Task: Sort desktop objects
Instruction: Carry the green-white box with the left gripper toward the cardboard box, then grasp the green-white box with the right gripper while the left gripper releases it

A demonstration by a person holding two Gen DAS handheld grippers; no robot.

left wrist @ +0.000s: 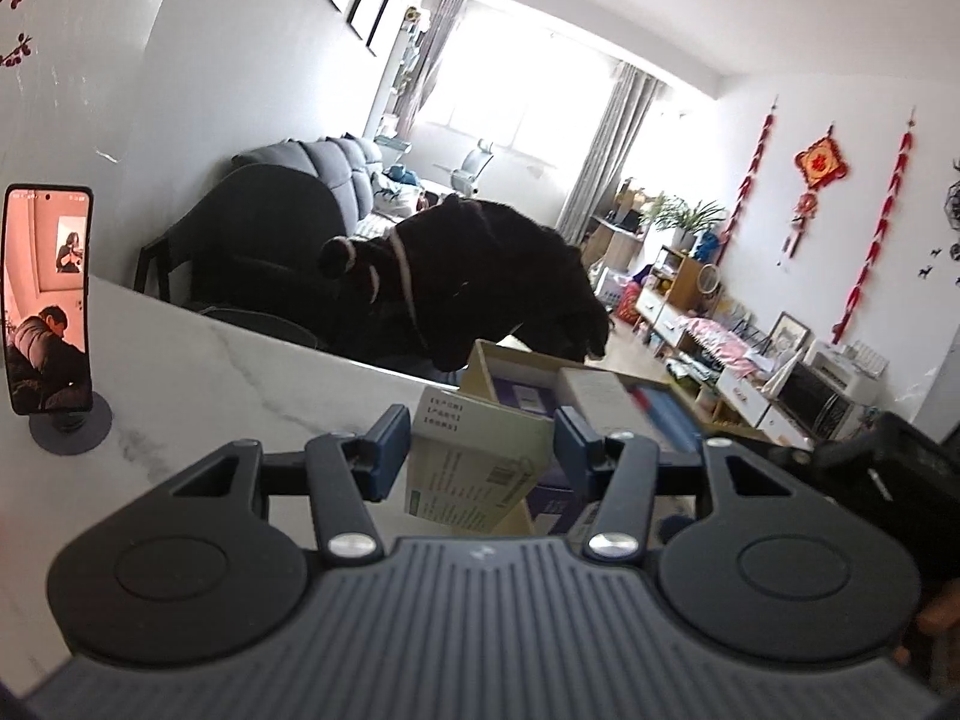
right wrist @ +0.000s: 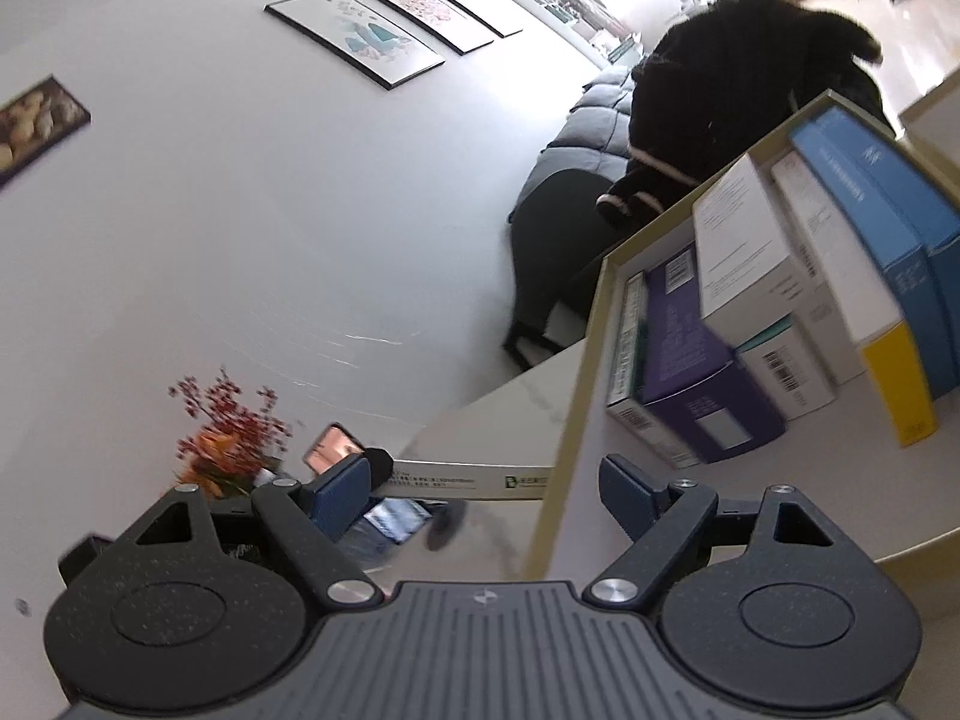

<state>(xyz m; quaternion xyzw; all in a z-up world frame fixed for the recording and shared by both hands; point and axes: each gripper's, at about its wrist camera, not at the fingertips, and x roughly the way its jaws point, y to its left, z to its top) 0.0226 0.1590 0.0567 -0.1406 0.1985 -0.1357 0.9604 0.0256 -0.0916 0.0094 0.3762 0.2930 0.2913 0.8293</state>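
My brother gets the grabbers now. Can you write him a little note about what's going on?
Left gripper: jaws shut on a white-and-green box, just outside the tray.
Right gripper: jaws open, empty, at the tray's near wall.
Done: purple box, white box and blue box stand inside the tray.
Left: probably put the held box in too.

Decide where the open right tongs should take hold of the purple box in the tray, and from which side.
Probably its near end. The purple box is flanked along its long sides by a thin box and a white box, but that end juts past both. Bring the right tongs in from the tray's bare near side, closing across the narrow width.
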